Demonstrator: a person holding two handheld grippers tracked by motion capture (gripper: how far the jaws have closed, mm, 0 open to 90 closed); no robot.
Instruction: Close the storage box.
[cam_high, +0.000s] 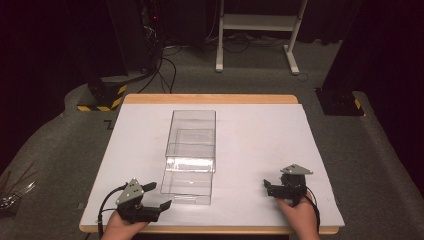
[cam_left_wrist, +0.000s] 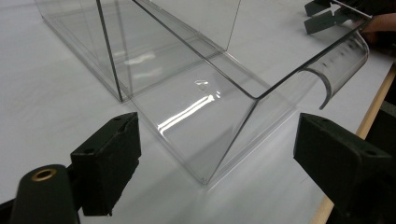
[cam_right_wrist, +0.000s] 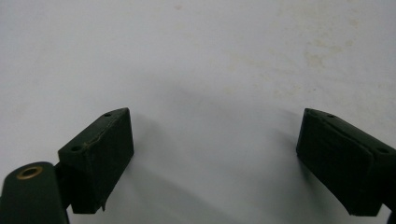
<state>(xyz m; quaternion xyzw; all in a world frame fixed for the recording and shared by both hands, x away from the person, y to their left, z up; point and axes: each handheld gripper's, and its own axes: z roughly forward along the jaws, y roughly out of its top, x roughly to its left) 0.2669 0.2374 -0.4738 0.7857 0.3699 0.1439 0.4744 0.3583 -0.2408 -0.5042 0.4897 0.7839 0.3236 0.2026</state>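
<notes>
A clear rectangular plastic box lies at the middle of the white-covered wooden table, its clear drawer pulled out toward the near edge. The left gripper sits just beside the drawer's front, jaws spread wide and empty. The right gripper rests well apart on bare white, likewise released

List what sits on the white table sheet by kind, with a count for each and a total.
Clear plastic box, open end toward the person: 1
Clear plastic lid with a curved lip, flat at the box's near end: 1
Handheld grippers, both with jaws apart: 2, the left gripper and the right gripper
Total: 4
</notes>
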